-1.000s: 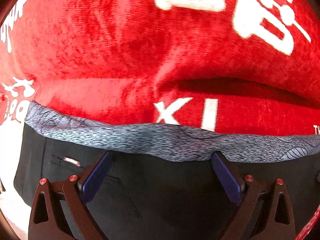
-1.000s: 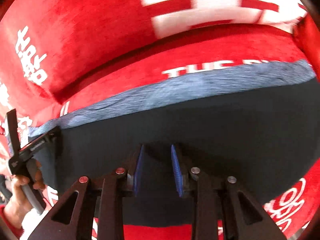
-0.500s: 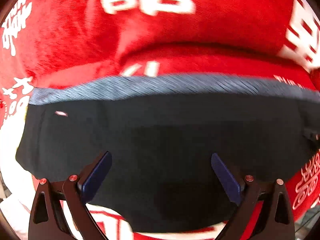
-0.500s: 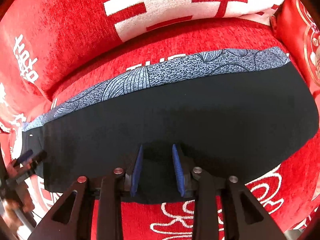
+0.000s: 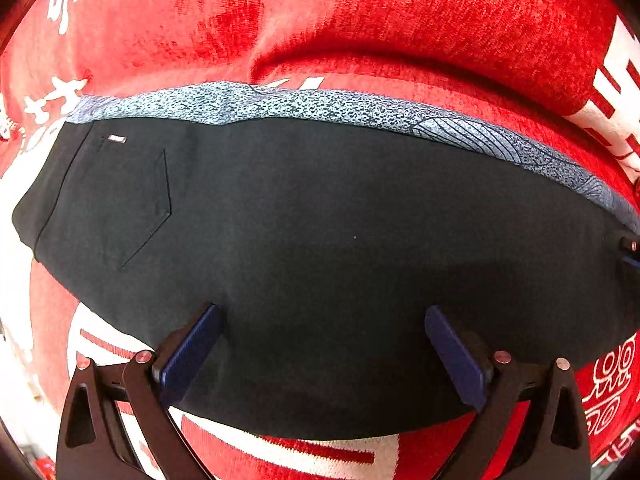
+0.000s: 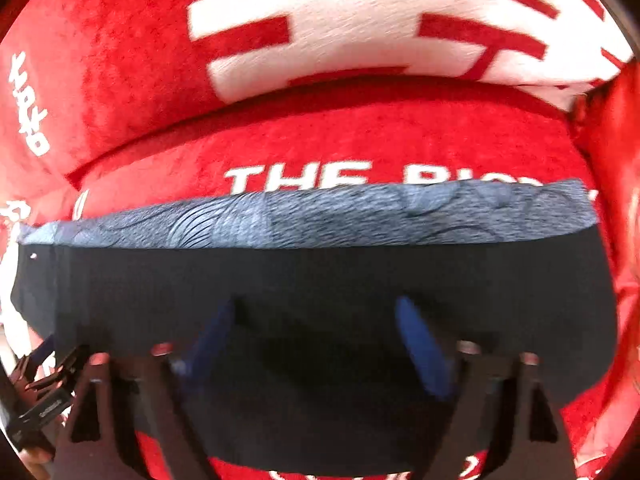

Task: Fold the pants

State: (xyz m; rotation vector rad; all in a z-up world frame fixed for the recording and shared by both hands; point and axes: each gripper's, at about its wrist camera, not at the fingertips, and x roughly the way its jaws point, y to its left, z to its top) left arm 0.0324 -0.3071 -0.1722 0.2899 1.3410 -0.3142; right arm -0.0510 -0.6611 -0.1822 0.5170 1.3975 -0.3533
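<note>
Black pants lie folded flat across a red seat cushion, back pocket at the left. A grey-blue patterned band runs along their far edge. My left gripper points down over the near part of the pants, open, with nothing between its pads. In the right wrist view the same pants and band lie below my right gripper. Its jaws are opening and stand wide, with cloth beneath them but none pinched. The picture there is blurred.
The red seat cushion carries white lettering, and a red and white back cushion rises behind it. A red side cushion stands at the right. Part of the other gripper shows at the right edge.
My right gripper's jaws went from nearly shut on a pinch of black cloth to wide apart. My left gripper drew back toward the near edge, so more of the pants shows.
</note>
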